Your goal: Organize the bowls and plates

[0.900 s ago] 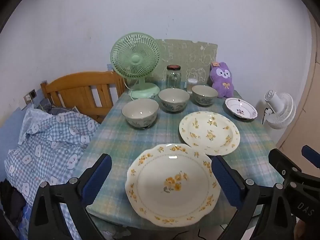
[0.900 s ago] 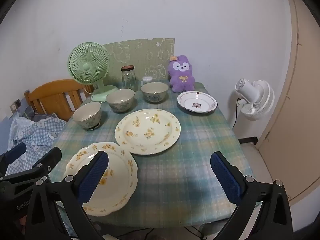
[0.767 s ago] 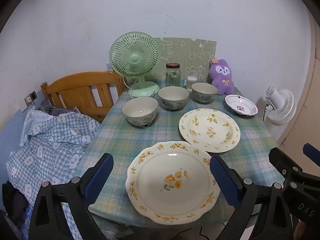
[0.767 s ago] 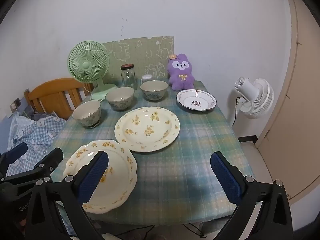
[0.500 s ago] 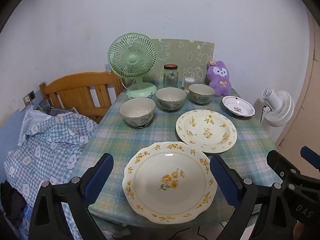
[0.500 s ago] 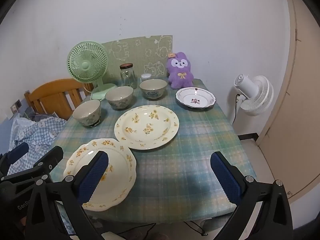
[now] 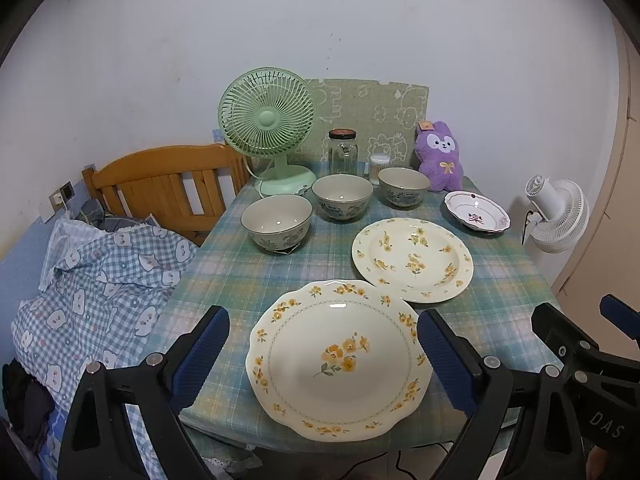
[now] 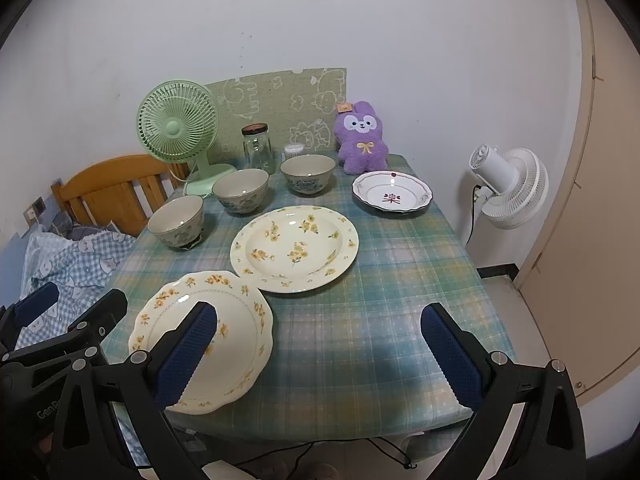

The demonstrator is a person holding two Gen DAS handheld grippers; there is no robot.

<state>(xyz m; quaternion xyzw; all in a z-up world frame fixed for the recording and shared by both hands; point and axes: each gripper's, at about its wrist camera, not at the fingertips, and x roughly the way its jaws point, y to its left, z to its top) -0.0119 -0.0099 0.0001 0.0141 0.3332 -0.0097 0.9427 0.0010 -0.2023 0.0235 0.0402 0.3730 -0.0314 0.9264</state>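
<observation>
Both grippers hang wide open and empty at the frames' lower edge: left gripper, right gripper. Best start: slide one pad under the scalloped cream yellow-flowered plate, bottom centre. Three beige ceramic bowls sit mid-frame, three plates in all.

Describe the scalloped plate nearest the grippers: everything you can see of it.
The scalloped plate is cream, glossy, ceramic-looking, with a wavy rim ringed by small yellow flowers and one yellow spray at its centre. It is empty and lies flat on the checked tablecloth at the table's near edge, slightly overhanging it, close to the round floral plate.
</observation>
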